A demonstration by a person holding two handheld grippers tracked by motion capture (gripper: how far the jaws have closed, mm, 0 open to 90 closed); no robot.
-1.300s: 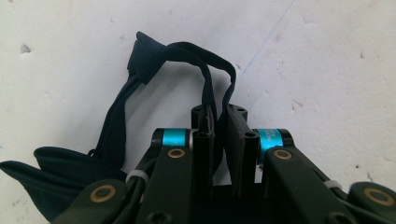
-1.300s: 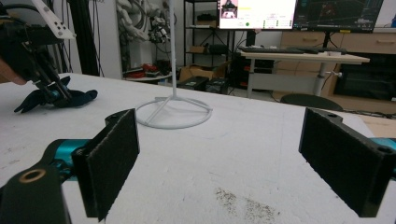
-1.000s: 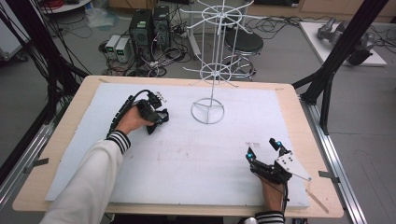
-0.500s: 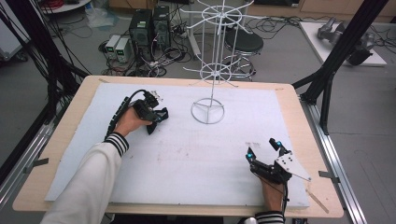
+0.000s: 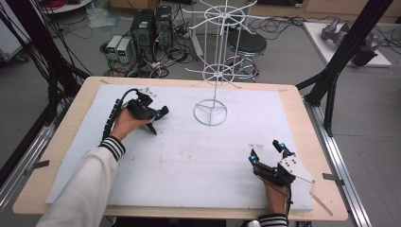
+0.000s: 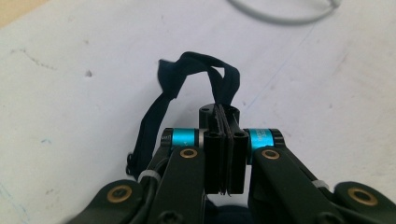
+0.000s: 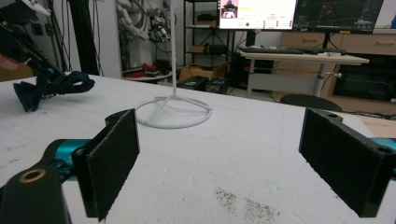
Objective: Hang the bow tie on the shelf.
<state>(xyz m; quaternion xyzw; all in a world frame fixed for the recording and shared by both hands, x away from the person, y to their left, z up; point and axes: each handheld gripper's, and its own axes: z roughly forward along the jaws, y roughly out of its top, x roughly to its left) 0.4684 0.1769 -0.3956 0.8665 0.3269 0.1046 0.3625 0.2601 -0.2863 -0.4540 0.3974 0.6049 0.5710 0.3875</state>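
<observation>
My left gripper [image 5: 153, 117] is over the far left of the white foam board [image 5: 189, 161], shut on a dark navy cloth strap [image 6: 187, 65]. In the left gripper view the jaws [image 6: 225, 126] press flat together on the strap, which loops above them and trails down to the left. From the right gripper view the same dark cloth [image 7: 56, 86] hangs just above the board, far left. My right gripper [image 5: 265, 150] rests near the front right of the board. Its jaws [image 7: 219, 158] stand wide open with nothing between them.
A white wire rack stands on a ring base [image 5: 210, 112] at the board's far middle, and its pole [image 7: 173, 56] rises between the two grippers. The foam board lies on a wooden table [image 5: 302, 123]. Computers, cables and a stool are on the floor beyond.
The left hand has shifted a little across the board with the dark strap in its jaws. The right gripper has stayed where it was, still open.
</observation>
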